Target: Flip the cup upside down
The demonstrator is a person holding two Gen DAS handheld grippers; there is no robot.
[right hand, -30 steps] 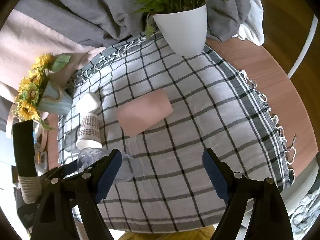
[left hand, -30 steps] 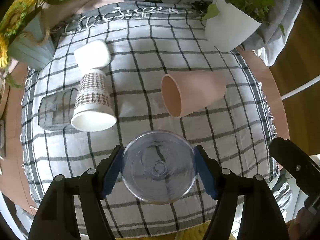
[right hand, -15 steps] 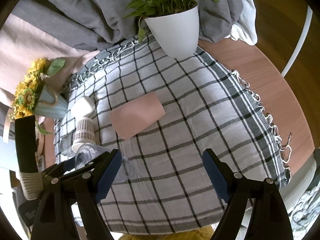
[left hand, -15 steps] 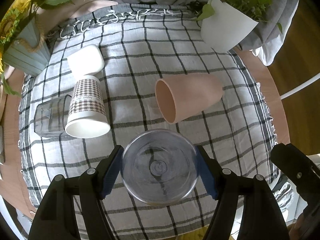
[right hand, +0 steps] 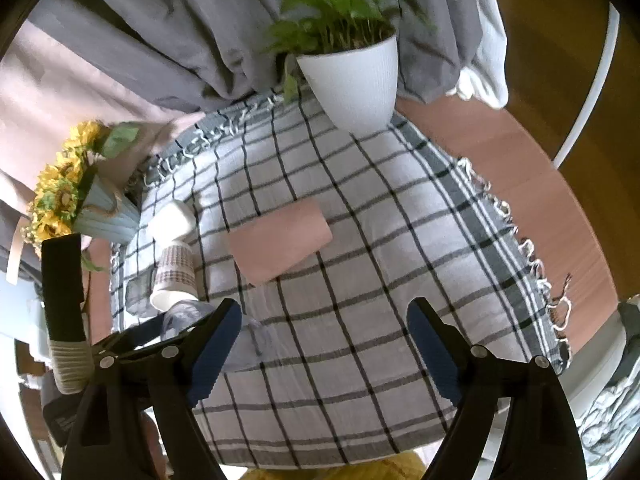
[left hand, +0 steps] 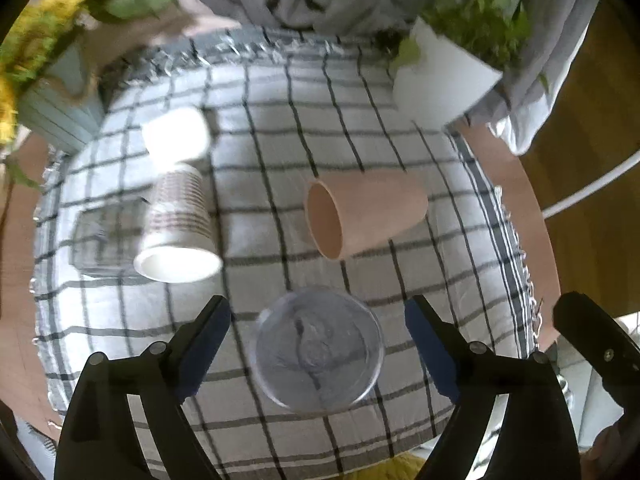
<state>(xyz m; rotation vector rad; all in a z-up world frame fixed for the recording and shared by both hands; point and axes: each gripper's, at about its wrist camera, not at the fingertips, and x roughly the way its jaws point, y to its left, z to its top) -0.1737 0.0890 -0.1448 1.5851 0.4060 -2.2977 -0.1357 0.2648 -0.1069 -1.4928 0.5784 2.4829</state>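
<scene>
A clear plastic cup (left hand: 318, 350) stands upside down on the checked cloth (left hand: 420, 272), its flat base facing my left wrist camera. My left gripper (left hand: 318, 344) is open, its blue pads standing apart on either side of the cup without touching it. In the right wrist view the clear cup (right hand: 244, 340) shows partly behind the left finger. My right gripper (right hand: 324, 340) is open and empty above the cloth's near part. A pink cup (left hand: 360, 214) lies on its side at mid-table, also in the right wrist view (right hand: 278, 240).
A patterned paper cup (left hand: 178, 228) and a white cup (left hand: 176, 134) sit at left, next to a clear box (left hand: 104, 236). A white plant pot (right hand: 352, 80) stands at the back, a sunflower vase (right hand: 96, 208) at far left. Grey fabric lies behind the table.
My left gripper's jaws have opened and let go of the clear cup, which now stands on the cloth. The left gripper has drawn back slightly. The right gripper stays open.
</scene>
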